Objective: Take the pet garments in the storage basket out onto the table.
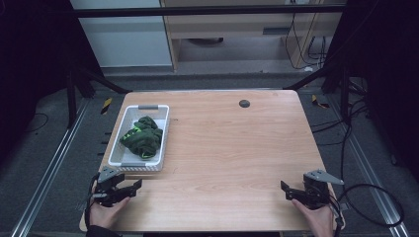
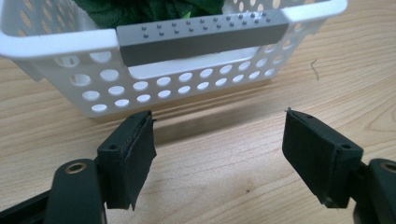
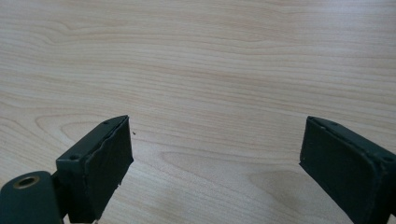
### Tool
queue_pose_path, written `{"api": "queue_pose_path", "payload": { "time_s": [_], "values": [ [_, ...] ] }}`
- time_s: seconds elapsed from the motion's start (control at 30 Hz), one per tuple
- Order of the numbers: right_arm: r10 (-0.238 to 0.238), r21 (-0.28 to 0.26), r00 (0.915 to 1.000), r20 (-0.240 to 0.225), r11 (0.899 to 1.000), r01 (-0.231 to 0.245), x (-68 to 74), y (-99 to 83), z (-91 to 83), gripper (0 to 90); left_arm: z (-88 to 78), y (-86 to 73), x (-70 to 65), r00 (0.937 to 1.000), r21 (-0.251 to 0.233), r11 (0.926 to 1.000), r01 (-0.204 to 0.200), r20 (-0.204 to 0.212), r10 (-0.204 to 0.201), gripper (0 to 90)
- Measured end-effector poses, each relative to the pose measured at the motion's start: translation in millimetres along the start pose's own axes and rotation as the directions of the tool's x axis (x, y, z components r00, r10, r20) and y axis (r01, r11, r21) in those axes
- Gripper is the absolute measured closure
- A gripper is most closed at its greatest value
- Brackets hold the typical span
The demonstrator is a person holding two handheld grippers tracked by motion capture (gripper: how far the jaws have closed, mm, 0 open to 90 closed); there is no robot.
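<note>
Basket (image 1: 129,159) just ahead of left gripper (image 1: 129,190), long axis running away; right gripper (image 1: 290,191) well apart. Both spread wide, empty.

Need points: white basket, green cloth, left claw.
white basket (image 1: 127,115): high view, on its left rim.
green cloth (image 1: 142,139): high view, on the middle of the crumpled pile inside the basket.
left claw (image 2: 218,154): left gripper view, midway between its open jaws' tips.

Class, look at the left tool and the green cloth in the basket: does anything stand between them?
Yes. The basket's near wall with its grey handle stands between the open left tool and the cloth. The cloth lies open from above.
</note>
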State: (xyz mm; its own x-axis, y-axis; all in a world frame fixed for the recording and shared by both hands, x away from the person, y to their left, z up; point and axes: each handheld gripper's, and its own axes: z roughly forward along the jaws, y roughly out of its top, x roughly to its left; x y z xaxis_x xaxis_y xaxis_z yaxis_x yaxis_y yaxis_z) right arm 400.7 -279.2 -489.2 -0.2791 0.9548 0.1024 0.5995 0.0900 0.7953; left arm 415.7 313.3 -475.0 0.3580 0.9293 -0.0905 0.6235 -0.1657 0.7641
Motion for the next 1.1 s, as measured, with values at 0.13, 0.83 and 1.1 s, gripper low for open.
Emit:
{"api": "queue_pose_path", "payload": {
  "time_s": [0.13, 0.83, 1.1],
  "values": [
    [-0.009, -0.034, 1.0, 0.002, 0.999, 0.01, 0.6, 1.0, -4.0, 10.9, -5.4, 0.9, -1.9, 1.0, -0.014, 0.9999, 0.006, 0.008, -0.006, 24.7],
    [-0.017, -0.026, 0.9999, 0.001, 1.0, 0.017, 0.1, -0.1, -4.6, 10.4, -28.5, 12.6, -4.0, 0.9998, -0.092, 0.9957, 0.015, 0.017, -0.014, 24.0],
    [-0.017, -0.023, 0.9999, 0.0, 1.0, 0.017, -0.1, 0.0, -3.8, 9.9, -32.9, 15.7, -2.7, 0.9994, -0.106, 0.994, 0.027, 0.023, -0.025, 24.0]
  ]
}}
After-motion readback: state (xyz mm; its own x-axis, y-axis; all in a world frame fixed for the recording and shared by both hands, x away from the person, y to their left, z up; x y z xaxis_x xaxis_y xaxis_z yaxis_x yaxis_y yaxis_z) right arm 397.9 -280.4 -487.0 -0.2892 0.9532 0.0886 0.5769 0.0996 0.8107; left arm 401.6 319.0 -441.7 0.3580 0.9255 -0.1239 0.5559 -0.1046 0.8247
